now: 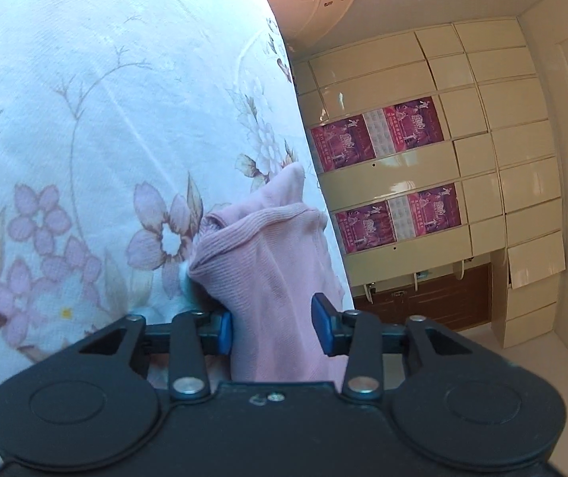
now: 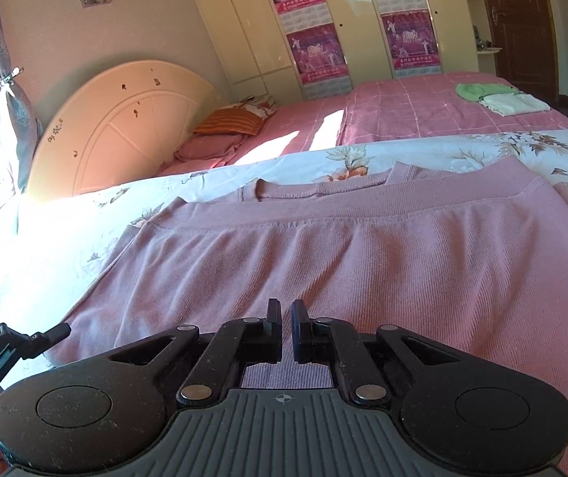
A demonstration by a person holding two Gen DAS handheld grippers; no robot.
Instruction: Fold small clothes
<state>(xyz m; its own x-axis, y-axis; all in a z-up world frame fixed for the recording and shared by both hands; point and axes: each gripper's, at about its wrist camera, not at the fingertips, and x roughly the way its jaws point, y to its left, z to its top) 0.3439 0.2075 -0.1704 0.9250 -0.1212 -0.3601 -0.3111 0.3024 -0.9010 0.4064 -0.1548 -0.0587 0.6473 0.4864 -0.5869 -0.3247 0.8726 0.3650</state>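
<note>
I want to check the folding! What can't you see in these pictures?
- Pink top, right wrist view: near edge hidden behind the right gripper.
- Pink top, left wrist view: lower part hidden behind the left gripper; grip unclear.
- Posters: print too small.
- Folded clothes far off: kind unclear.

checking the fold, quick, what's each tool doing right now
Left tool: jaws partly open, pink garment bunched between them; firm grip cannot be told.
Right tool: shut, nothing visibly between the pads, over the garment.

Pink top [image 2: 363, 270] cut off at right edge, floral sheet [image 1: 85, 119] blurred — overexposed.
</note>
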